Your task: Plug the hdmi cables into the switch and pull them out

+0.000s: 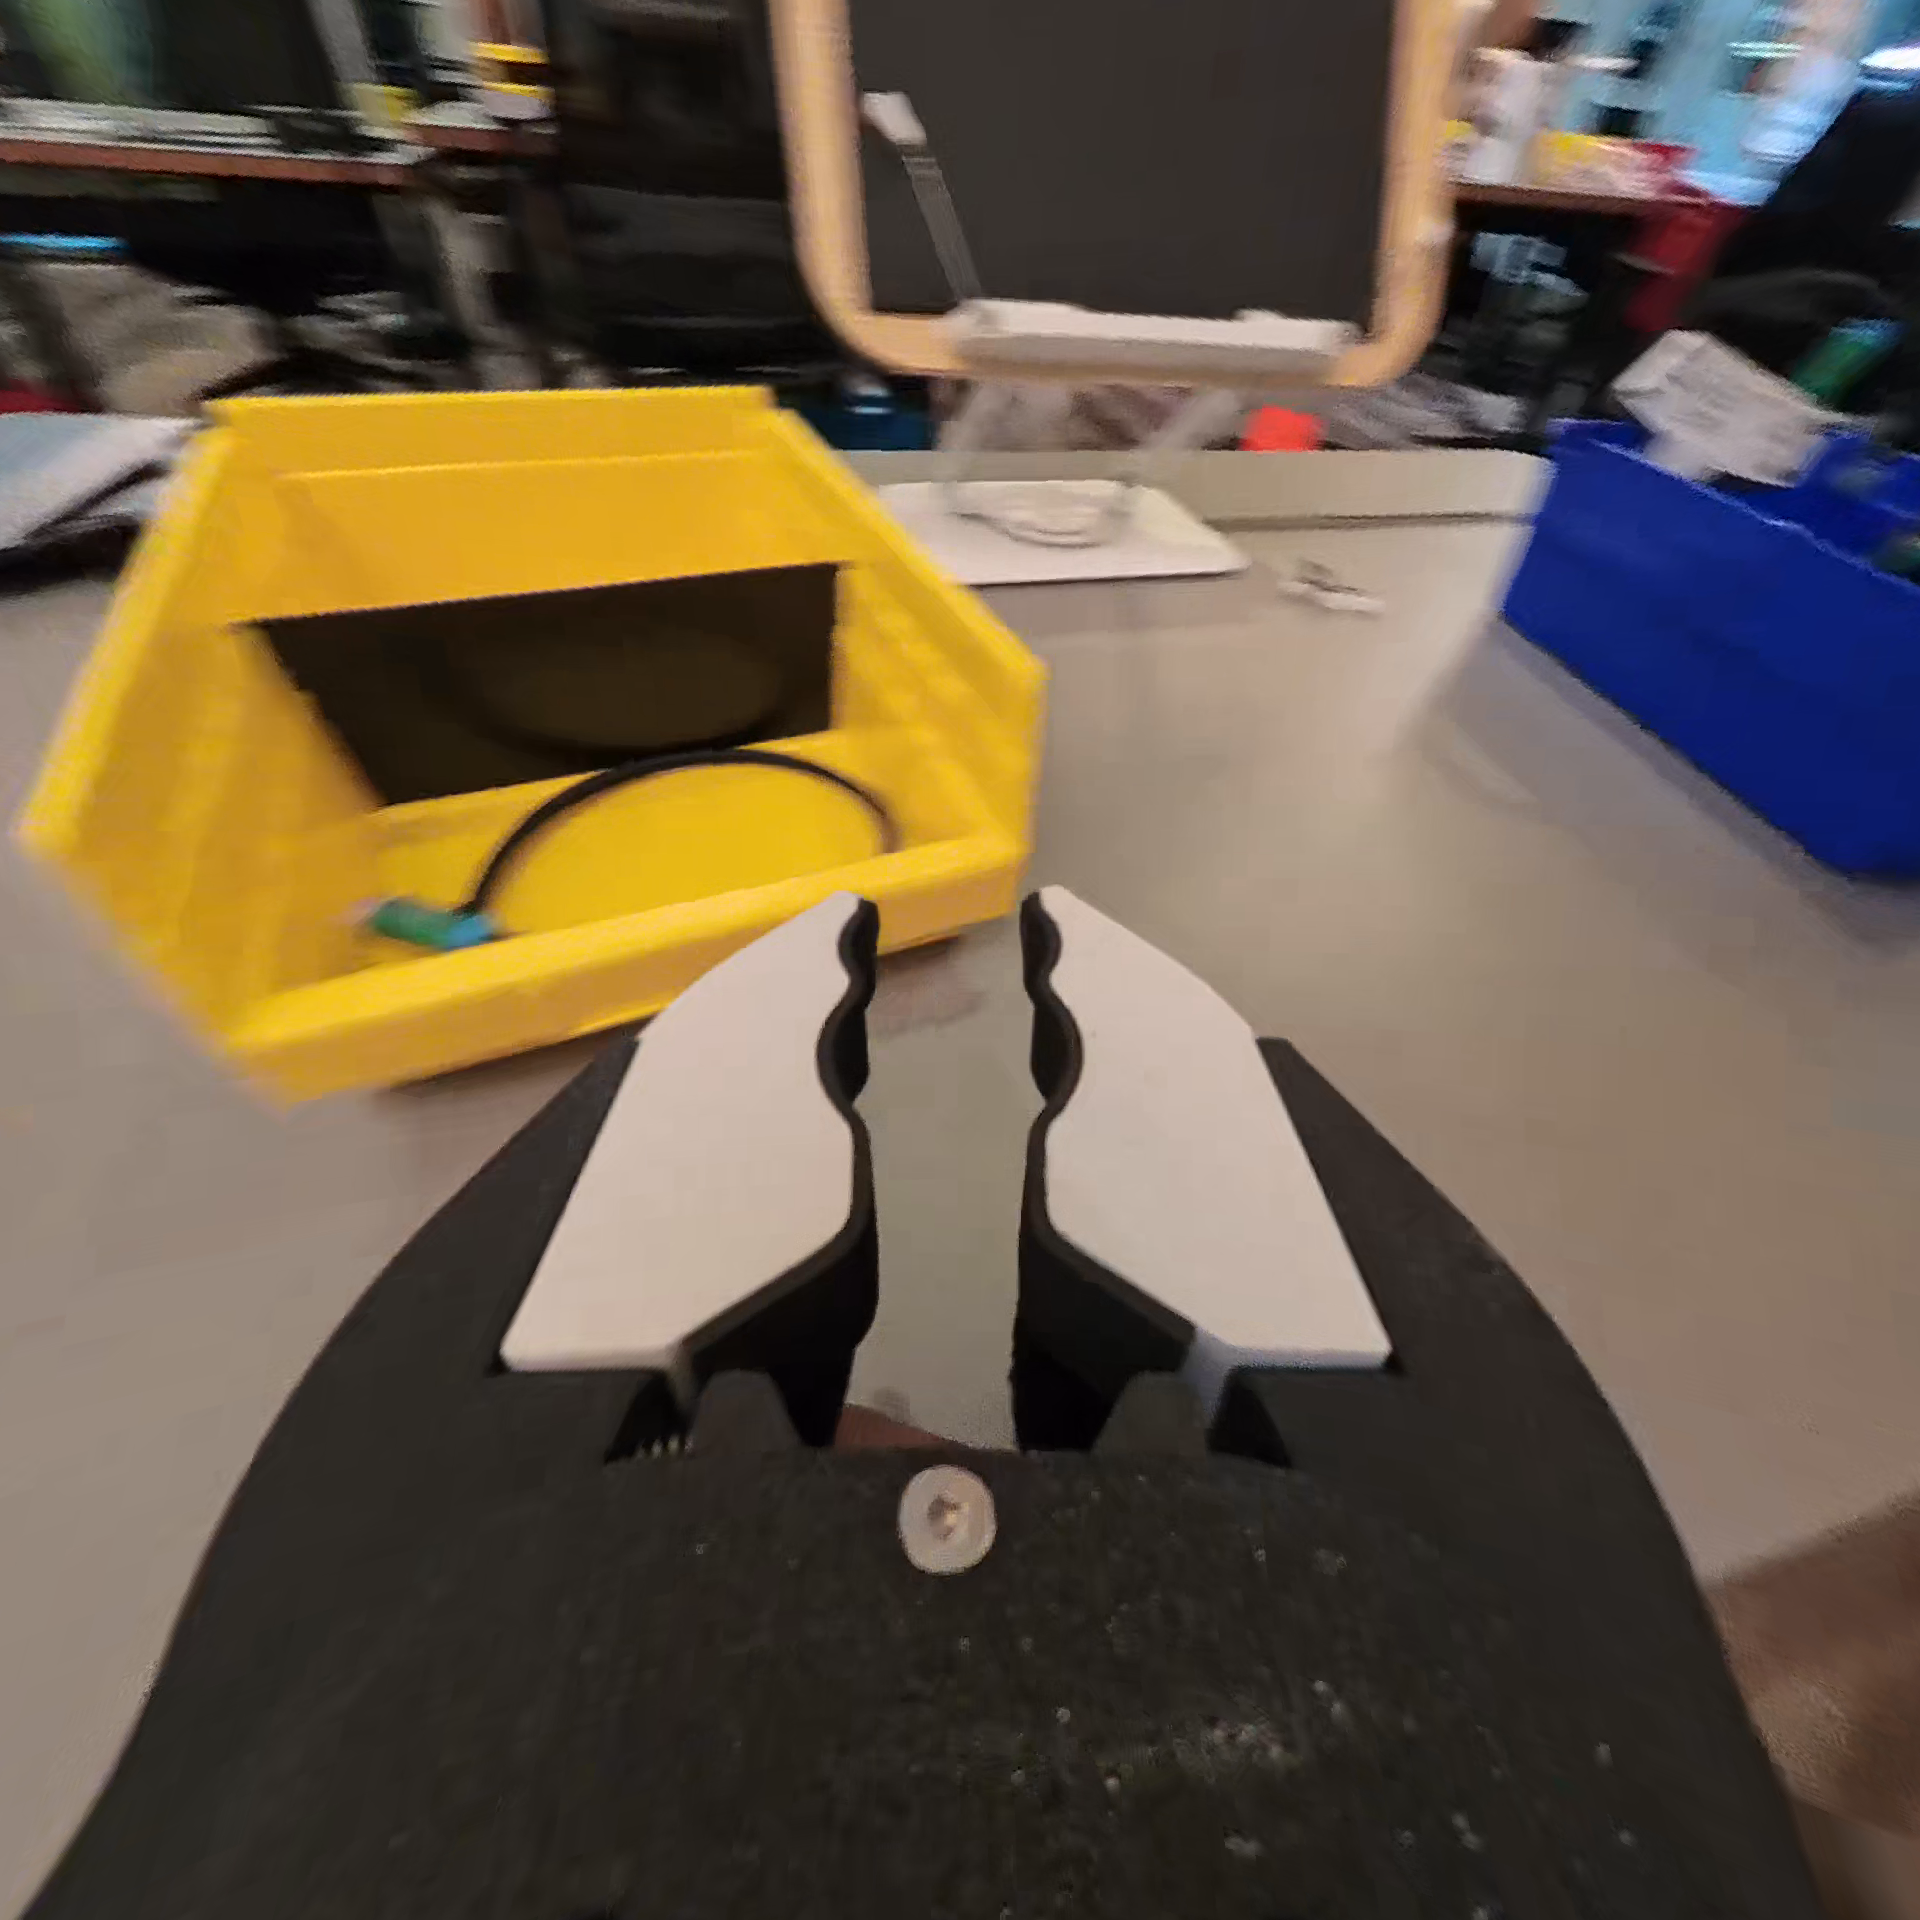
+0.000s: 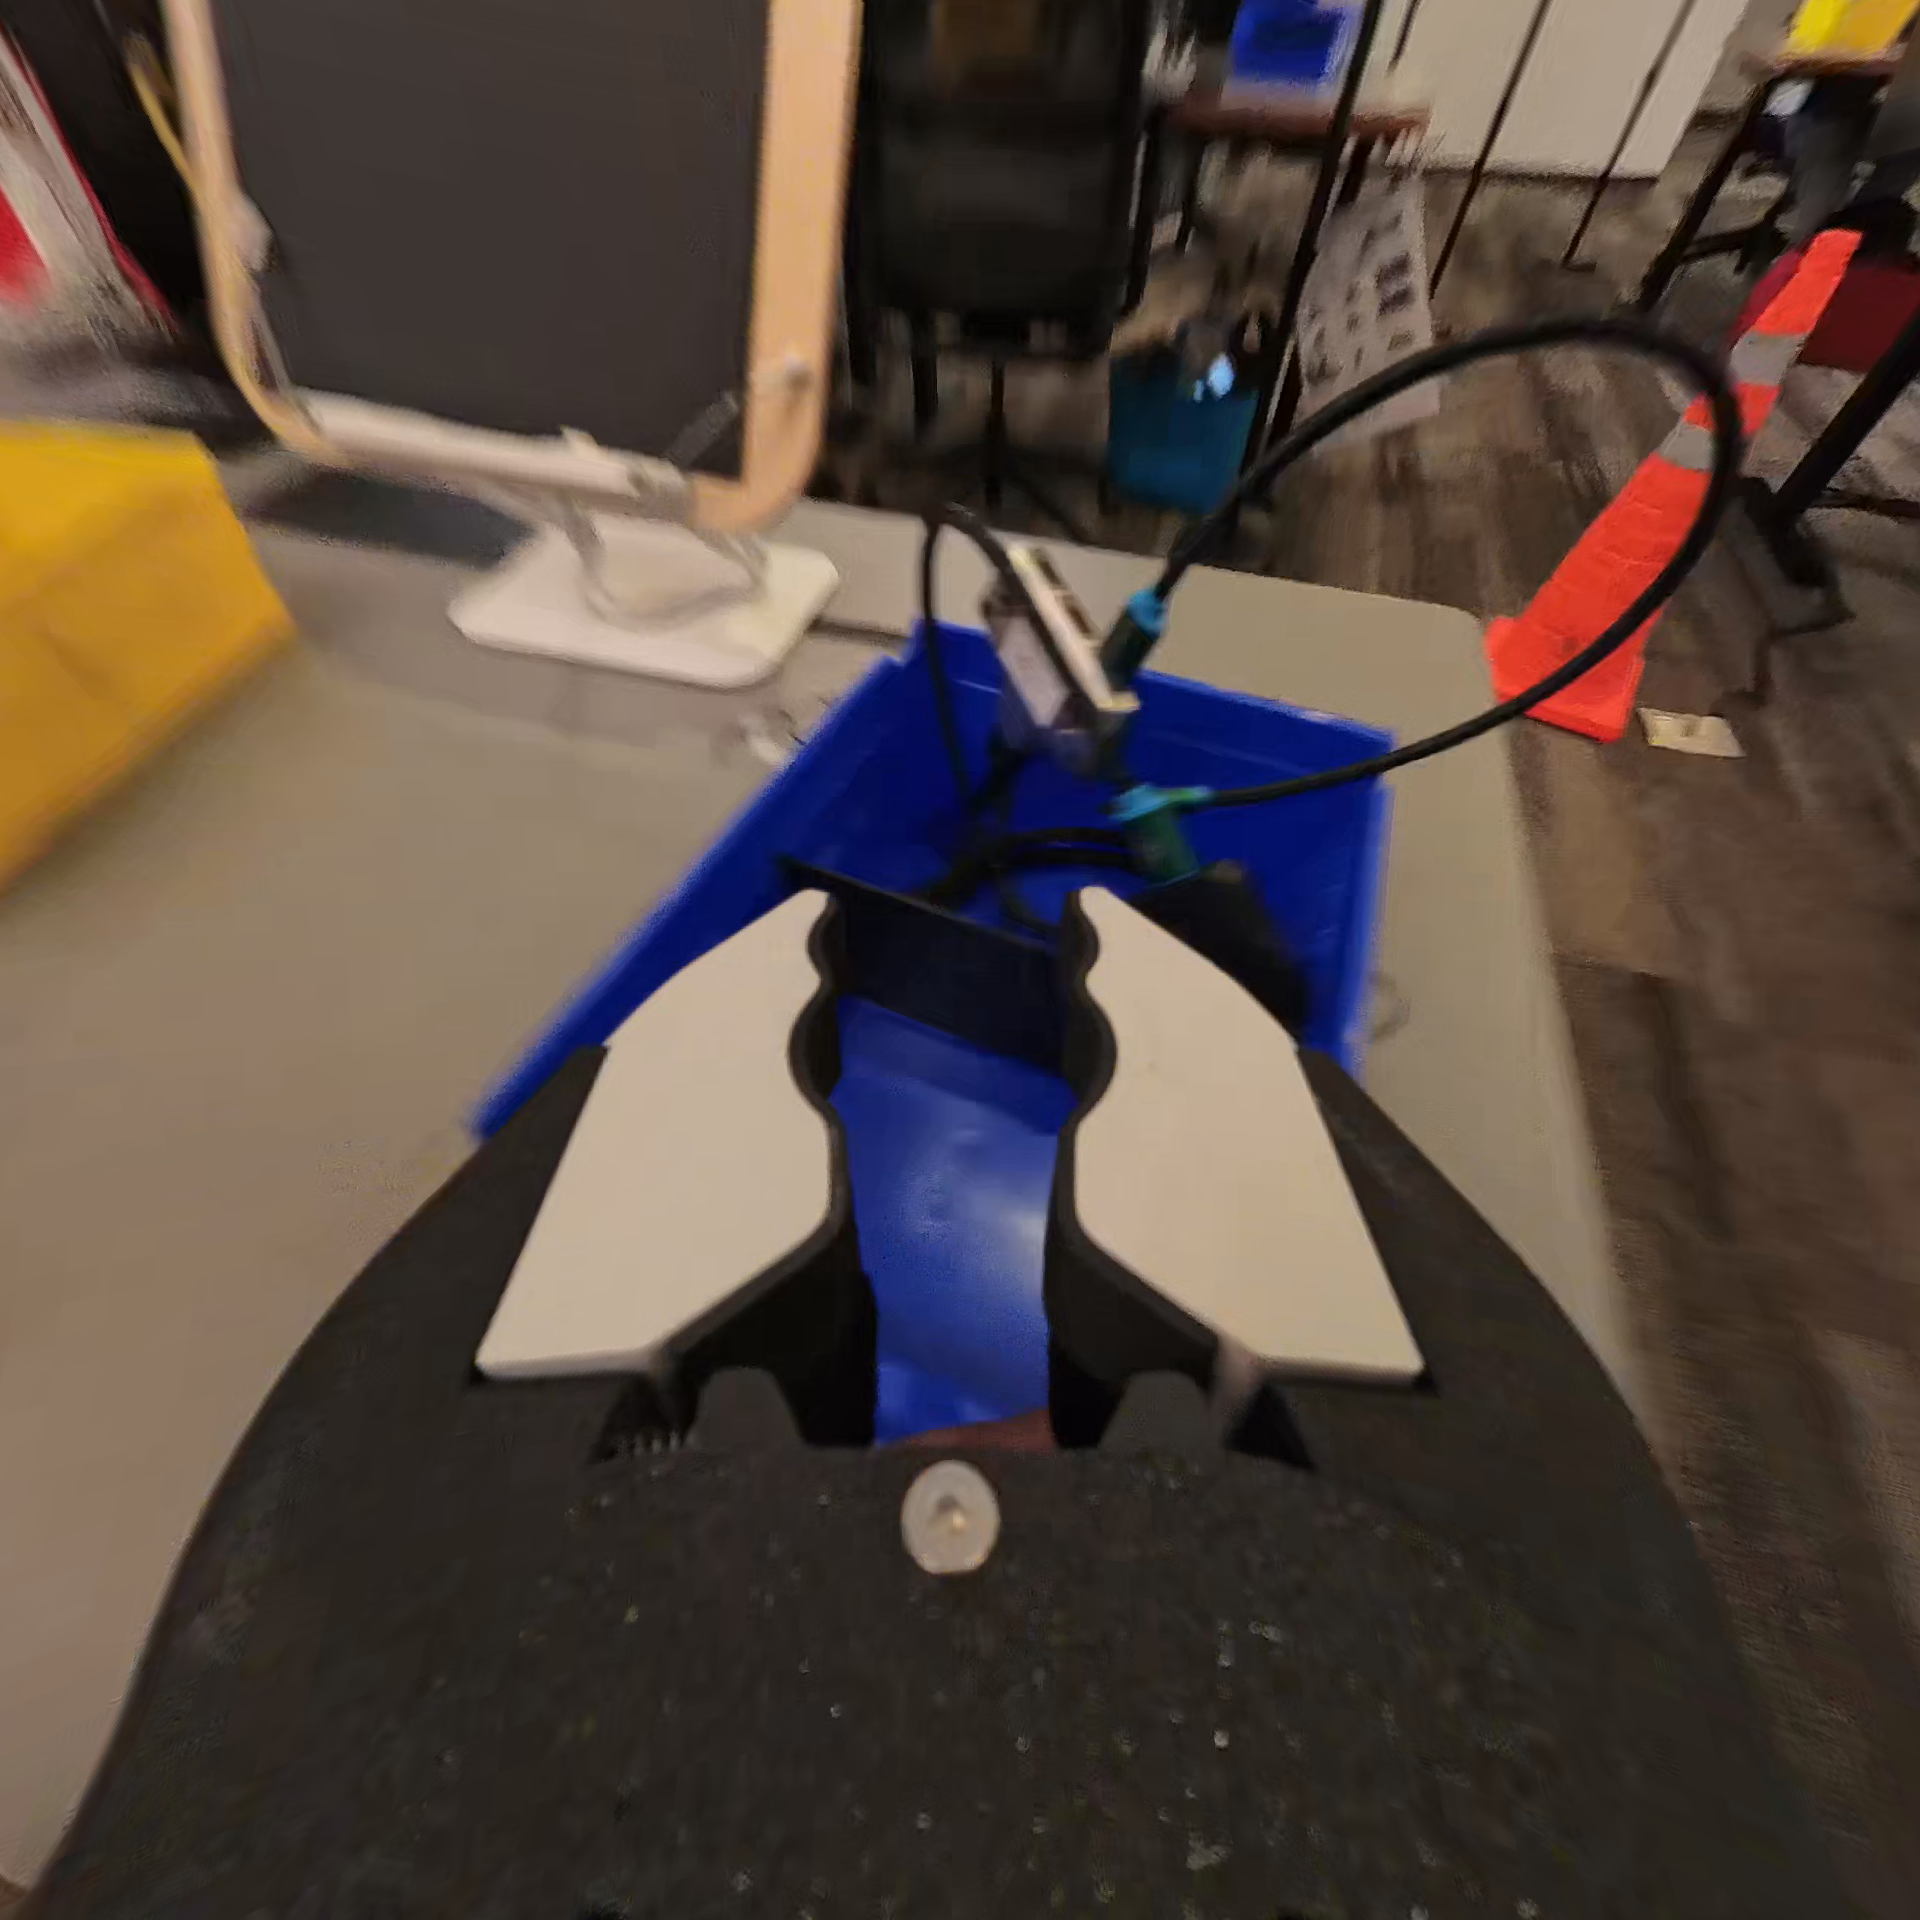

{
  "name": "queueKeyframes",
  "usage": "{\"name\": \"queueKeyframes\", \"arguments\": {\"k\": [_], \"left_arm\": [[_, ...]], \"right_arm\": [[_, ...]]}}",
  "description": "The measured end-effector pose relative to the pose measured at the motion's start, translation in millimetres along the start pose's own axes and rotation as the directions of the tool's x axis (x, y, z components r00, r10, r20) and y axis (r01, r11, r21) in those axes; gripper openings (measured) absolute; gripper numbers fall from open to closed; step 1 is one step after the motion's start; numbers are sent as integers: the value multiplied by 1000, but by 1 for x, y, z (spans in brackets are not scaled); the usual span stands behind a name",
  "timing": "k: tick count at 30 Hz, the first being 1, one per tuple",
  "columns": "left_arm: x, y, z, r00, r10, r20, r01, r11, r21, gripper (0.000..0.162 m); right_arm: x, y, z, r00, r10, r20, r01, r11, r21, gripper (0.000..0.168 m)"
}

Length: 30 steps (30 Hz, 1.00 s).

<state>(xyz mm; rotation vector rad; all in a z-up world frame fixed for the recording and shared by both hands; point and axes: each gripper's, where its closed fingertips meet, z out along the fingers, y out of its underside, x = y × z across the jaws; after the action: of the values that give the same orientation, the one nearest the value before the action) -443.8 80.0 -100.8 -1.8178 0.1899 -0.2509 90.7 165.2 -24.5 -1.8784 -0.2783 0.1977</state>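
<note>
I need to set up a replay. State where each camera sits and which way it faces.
Left wrist view: on the left gripper, open, facing the yellow bin holding a cable.
Right wrist view: on the right gripper, open, over the blue bin with the switch.
Shared: both bins, grey table, white stand.

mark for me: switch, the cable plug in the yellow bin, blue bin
switch (image 2: 1049, 665), right wrist view, on its grey side face.
cable plug (image 1: 431, 924), left wrist view, on its green-blue body, inside the yellow bin (image 1: 623, 1039).
blue bin (image 2: 1320, 883), right wrist view, on its far right inner wall.
</note>
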Motion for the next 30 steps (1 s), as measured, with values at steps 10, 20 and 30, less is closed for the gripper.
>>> {"name": "queueKeyframes", "arguments": {"k": [10, 20, 30], "left_arm": [[-65, 39, -10, 961, 19, 275, 26, 987, -156, 36], [-82, 51, -3, 943, 33, 332, 49, 971, -235, 40], [-75, 56, 3, 952, 39, 303, 46, 963, -265, 40]], "right_arm": [[-49, 89, -2, 973, 28, -228, 6, 990, 143, 35], [-48, 109, -1, 972, 182, -148, -170, 981, 90, 41], [-40, 115, -4, 963, 227, -147, -217, 973, 81, 42]]}}
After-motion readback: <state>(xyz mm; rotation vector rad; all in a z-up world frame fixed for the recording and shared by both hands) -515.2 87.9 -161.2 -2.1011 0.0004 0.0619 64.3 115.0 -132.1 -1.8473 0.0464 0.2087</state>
